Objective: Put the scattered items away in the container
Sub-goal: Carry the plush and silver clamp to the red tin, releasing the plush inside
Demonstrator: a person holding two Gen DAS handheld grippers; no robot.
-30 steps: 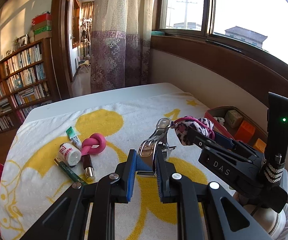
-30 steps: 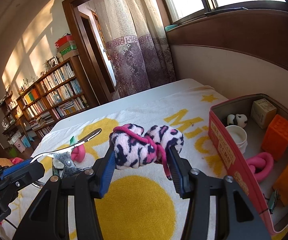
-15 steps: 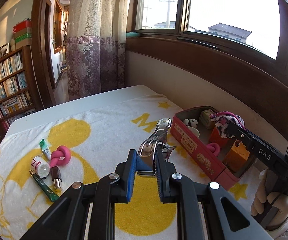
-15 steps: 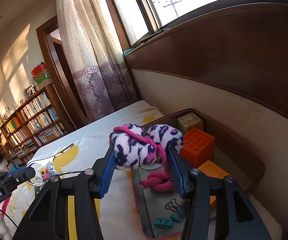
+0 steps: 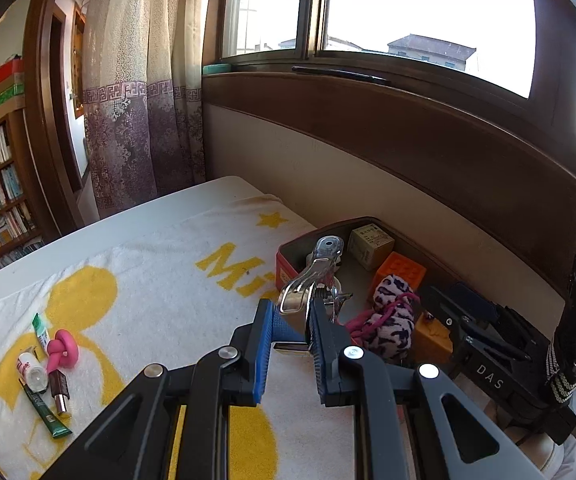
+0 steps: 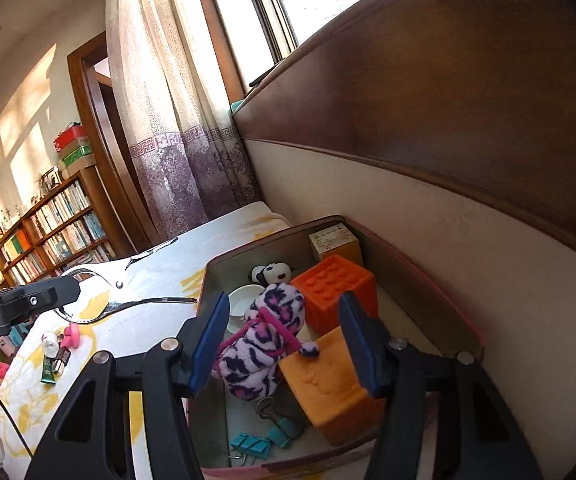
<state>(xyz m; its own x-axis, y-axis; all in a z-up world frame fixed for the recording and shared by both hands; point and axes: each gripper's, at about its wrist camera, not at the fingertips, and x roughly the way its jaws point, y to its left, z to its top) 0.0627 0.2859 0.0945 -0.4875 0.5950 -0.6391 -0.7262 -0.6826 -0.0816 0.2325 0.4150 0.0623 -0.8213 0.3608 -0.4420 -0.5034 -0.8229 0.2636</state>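
My right gripper [image 6: 283, 336] has its jaws opening, the leopard plush [image 6: 265, 340] loose between them inside the red box [image 6: 428, 284], against orange blocks [image 6: 334, 290]. My left gripper [image 5: 290, 338] jaws clamp a metal clip [image 5: 312, 280]; tubes [image 5: 47, 408] lie on the towel [image 5: 159, 280].

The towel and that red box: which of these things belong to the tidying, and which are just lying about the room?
Part of the job:
- red box
- fluffy spotted toy, dropping between the opening right claw
- metal clip in the shut left claw
- pink knot, small tubes and bottle on the towel

Just lying about:
- bookshelf
- curtain
- window
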